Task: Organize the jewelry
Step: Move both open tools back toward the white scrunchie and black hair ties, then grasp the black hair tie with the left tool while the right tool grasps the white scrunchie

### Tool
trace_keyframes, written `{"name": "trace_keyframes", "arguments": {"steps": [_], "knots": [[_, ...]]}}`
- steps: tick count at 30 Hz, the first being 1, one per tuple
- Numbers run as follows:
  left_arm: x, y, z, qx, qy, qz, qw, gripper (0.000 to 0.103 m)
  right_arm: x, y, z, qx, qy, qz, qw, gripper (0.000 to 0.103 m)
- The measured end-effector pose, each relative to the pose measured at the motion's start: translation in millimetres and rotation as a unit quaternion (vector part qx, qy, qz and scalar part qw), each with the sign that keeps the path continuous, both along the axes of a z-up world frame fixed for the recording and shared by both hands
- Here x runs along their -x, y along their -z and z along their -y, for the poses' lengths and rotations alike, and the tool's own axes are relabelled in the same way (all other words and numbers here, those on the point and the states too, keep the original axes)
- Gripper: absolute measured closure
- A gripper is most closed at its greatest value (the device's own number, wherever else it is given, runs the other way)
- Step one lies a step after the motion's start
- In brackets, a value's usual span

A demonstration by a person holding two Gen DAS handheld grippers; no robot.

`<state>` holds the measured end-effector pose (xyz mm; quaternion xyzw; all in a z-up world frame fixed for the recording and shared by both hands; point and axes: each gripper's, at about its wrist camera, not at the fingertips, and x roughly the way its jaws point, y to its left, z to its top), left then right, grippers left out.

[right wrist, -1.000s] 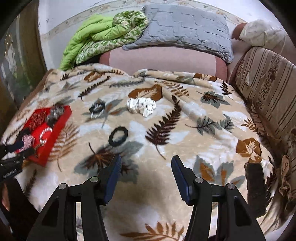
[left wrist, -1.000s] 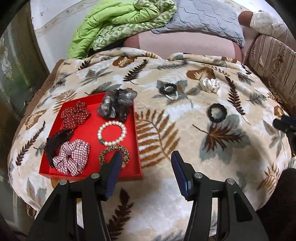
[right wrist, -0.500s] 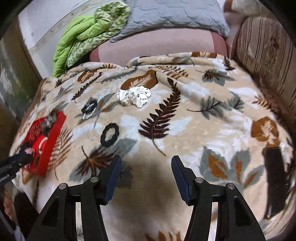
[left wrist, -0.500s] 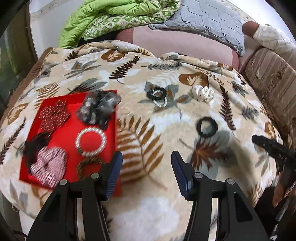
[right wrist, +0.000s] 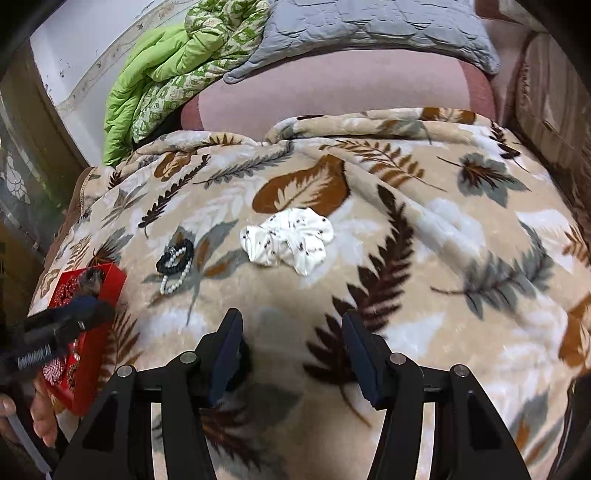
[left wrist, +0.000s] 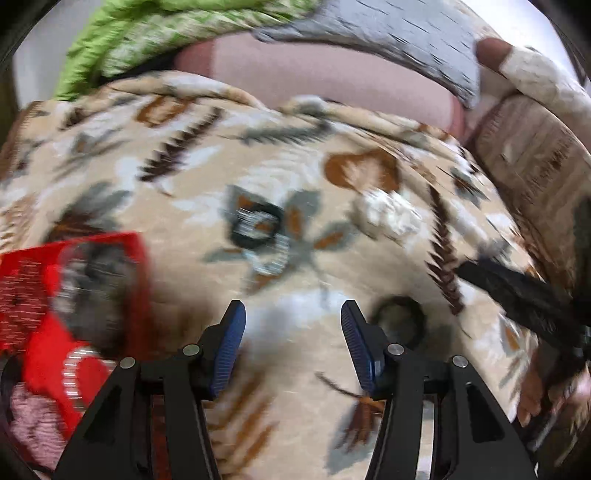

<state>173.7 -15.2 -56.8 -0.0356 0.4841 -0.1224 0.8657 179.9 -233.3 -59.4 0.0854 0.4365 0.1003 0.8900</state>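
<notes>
A red tray (left wrist: 40, 325) at the left holds several scrunchies and a pearl bracelet; it also shows in the right wrist view (right wrist: 110, 280). On the leaf-print blanket lie a black beaded band with a pearl bracelet (left wrist: 258, 236) (right wrist: 175, 260), a white scrunchie (left wrist: 388, 214) (right wrist: 291, 240) and a black hair tie (left wrist: 399, 323). In the right wrist view the black tie (right wrist: 242, 363) is mostly hidden behind the left finger. My left gripper (left wrist: 293, 343) is open and empty above the blanket, right of the tray. My right gripper (right wrist: 291, 350) is open and empty, short of the white scrunchie.
The blanket (right wrist: 424, 258) covers a cushioned seat. A pink bolster (right wrist: 332, 85), a grey quilted pillow (right wrist: 369, 22) and a green quilt (right wrist: 159, 74) lie at the back. A striped sofa arm (left wrist: 535, 155) stands at the right.
Both grippers have moved forward over the blanket. The left view has swung right, away from the tray, and is blurred. The right gripper has come nearer the white scrunchie and black tie.
</notes>
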Motion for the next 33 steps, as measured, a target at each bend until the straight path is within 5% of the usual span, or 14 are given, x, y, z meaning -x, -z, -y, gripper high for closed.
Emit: {"name": "trace_keyframes", "arguments": {"steps": [9,13,21,23,25,27,33], "knots": [[-9,43,72,0.009,0.084,-0.027,0.9960,0.060,-61,10,1,-0.023,0.004,-0.020,1.000,0.042],[-20,54,83,0.012,0.088,-0.038,0.9953,0.069,-85,22,9,-0.048,0.026,-0.039,0.998,0.042],[-21,56,87,0.010,0.086,-0.029,0.9958,0.069,-110,53,8,-0.079,0.047,-0.073,0.993,0.042],[-20,56,88,-0.002,0.083,-0.025,0.9962,0.079,-113,59,5,-0.071,0.052,-0.077,0.993,0.043],[-18,56,88,-0.015,0.076,-0.026,0.9967,0.095,-113,59,2,-0.054,0.055,-0.072,0.994,0.054],[-18,54,85,-0.002,0.073,-0.033,0.9968,0.095,-113,58,3,-0.055,0.048,-0.073,0.995,0.079],[-2,35,76,0.024,0.069,-0.031,0.9969,0.095,-95,37,11,-0.071,0.054,-0.054,0.995,0.086]]}}
